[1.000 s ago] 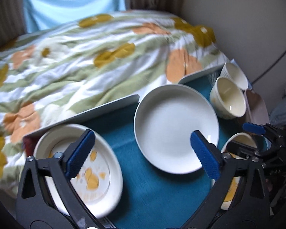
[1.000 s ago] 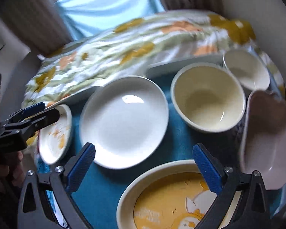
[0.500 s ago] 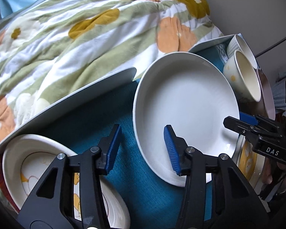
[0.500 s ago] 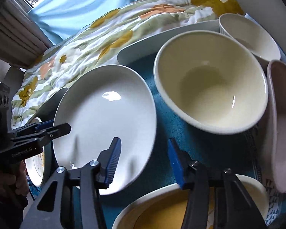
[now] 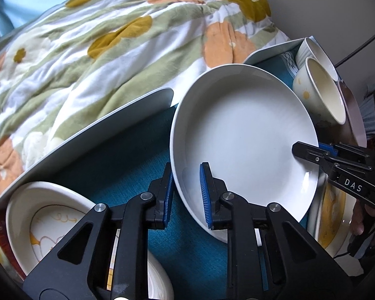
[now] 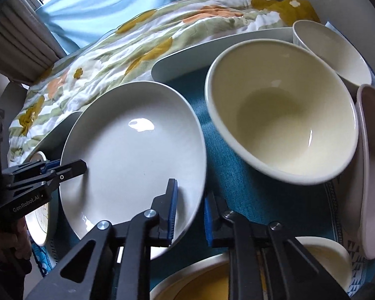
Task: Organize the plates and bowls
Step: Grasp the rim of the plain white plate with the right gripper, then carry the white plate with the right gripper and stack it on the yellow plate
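Note:
A large white plate [image 5: 245, 135] lies on the teal cloth [image 5: 137, 150]; it also shows in the right wrist view [image 6: 135, 155]. My left gripper [image 5: 186, 195] is shut on its left rim, one finger inside and one outside. My right gripper [image 6: 188, 215] is shut on the opposite rim, and shows in the left wrist view [image 5: 310, 150]. A cream bowl [image 6: 282, 110] stands right of the plate. A white cup [image 6: 332, 52] stands behind it. A plate with yellow drawings [image 5: 52, 227] lies at the left. A yellow-printed plate [image 6: 212, 280] lies near the front.
A flowered quilt [image 5: 112, 40] covers the bed behind the tray rim [image 5: 100, 127]. A pink dish [image 6: 372, 175] stands on edge at the far right. The dishes are packed closely on the teal cloth.
Both grippers moved in toward the white plate and closed from wide open onto its opposite rims.

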{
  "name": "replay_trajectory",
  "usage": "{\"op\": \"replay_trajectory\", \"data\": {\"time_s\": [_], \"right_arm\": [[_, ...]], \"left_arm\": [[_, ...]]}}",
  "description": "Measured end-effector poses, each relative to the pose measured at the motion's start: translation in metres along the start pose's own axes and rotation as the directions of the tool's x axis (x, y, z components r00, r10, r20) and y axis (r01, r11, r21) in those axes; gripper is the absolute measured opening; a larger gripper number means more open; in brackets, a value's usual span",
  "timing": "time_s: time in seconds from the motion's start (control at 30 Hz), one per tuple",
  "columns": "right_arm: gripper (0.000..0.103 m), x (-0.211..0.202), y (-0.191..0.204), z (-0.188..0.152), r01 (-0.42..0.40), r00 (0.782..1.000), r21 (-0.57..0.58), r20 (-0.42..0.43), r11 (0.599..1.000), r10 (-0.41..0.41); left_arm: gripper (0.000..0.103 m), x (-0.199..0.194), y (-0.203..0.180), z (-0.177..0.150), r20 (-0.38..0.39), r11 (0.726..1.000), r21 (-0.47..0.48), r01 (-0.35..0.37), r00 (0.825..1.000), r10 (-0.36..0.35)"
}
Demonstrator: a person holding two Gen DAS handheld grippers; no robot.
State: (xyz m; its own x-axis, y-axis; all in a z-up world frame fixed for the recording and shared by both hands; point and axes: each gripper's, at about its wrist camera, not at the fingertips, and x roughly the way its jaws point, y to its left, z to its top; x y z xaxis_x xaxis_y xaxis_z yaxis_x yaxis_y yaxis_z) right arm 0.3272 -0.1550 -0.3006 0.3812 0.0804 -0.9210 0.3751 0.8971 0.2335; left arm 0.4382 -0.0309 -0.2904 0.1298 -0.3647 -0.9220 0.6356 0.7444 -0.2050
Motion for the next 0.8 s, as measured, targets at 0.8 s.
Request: {"op": "replay_trajectory", "data": {"time_s": [0.8], "right_arm": [[0.017,-0.075,0.006,-0.009,-0.035,0.998,-0.158,0.042,0.987,0.042]], "left_arm": [[0.018,-0.092,-0.051,-0.026,0.135,0.992,0.015,-0.125,0.983,0.122]]}}
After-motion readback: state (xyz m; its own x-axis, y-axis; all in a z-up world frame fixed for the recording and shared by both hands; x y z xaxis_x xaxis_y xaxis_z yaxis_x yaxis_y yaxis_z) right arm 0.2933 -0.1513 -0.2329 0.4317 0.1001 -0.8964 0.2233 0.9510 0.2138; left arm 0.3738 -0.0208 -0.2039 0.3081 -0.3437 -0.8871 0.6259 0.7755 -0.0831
